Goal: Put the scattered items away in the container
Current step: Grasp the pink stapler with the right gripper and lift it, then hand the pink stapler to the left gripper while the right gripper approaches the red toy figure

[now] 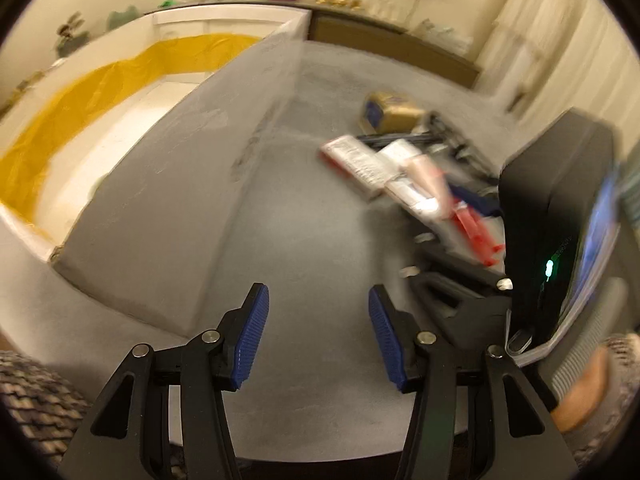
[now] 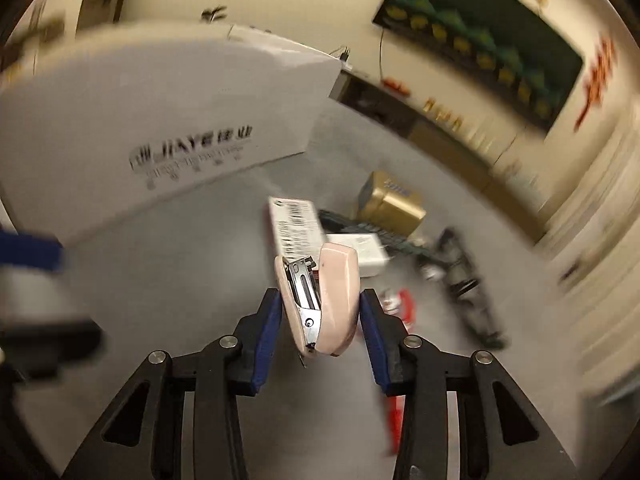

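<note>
So your right claw (image 2: 320, 316) is clamped on the pink stapler (image 2: 332, 300), one blue pad on each side of it, and it looks lifted clear of the grey tabletop (image 2: 180, 280) with its metal mouth facing your camera. The white box (image 2: 160, 120), which I'm guessing is the container, sits up and to the left of that claw, close but not under it, so the stapler is not over the opening from what I can see. Your left claw (image 1: 318, 340) is spread wide with nothing between the pads, hanging over bare tabletop, and the box (image 1: 168, 92) is ahead and to the left of it. From that side you can see into it: there's a yellow liner or bag (image 1: 80, 96) inside, and I can't make out any tidied items in there, though part of the inside is hidden. As for progress, I'd call it early days. Beyond the right claw there's a pile waiting: a white barcoded packet (image 2: 296, 224), a gold box (image 2: 390, 204), a small white block (image 2: 364, 254), something red (image 2: 406, 300) just right of the claw, and a dark long thing (image 2: 460, 280) I can't identify through the blur. So one item is in hand and roughly five are left on the tabletop, if I'm reading the mess right. Everything's pretty smeared in both views, so take the counts loosely
</note>
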